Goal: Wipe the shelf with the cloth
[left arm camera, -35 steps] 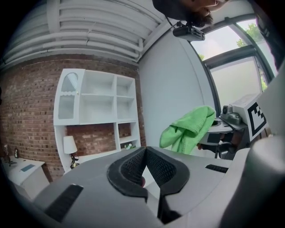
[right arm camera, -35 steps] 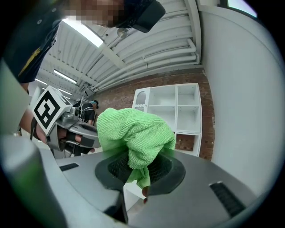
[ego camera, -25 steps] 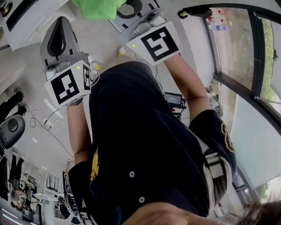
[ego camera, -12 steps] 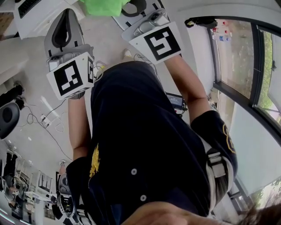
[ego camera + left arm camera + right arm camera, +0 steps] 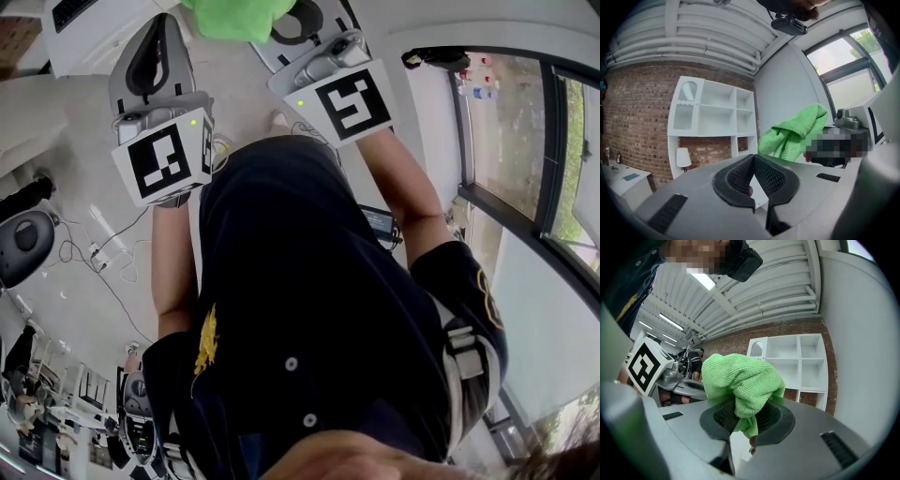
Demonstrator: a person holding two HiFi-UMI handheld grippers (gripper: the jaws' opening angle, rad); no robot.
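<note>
A white shelf unit (image 5: 712,110) with open compartments stands against a brick wall ahead, and it shows again in the right gripper view (image 5: 799,364). My right gripper (image 5: 743,401) is shut on a green cloth (image 5: 740,378), which bunches up above its black pads. In the head view the cloth (image 5: 234,17) sits at the top edge by the right gripper (image 5: 300,14). My left gripper (image 5: 753,158) is shut with nothing in it, its pads meeting at the tips. It is held up left of the cloth (image 5: 794,131), and in the head view the left gripper (image 5: 159,33) is level with the right.
A small lamp (image 5: 683,159) stands at the foot of the shelf, with a pale table (image 5: 623,180) to its left. Cables (image 5: 94,253) and a dark chair (image 5: 23,246) lie on the floor to the left. Large windows (image 5: 525,141) run along the right.
Both grippers have drifted slightly right in the head view and kept their height. The cloth stays held in the right gripper.
</note>
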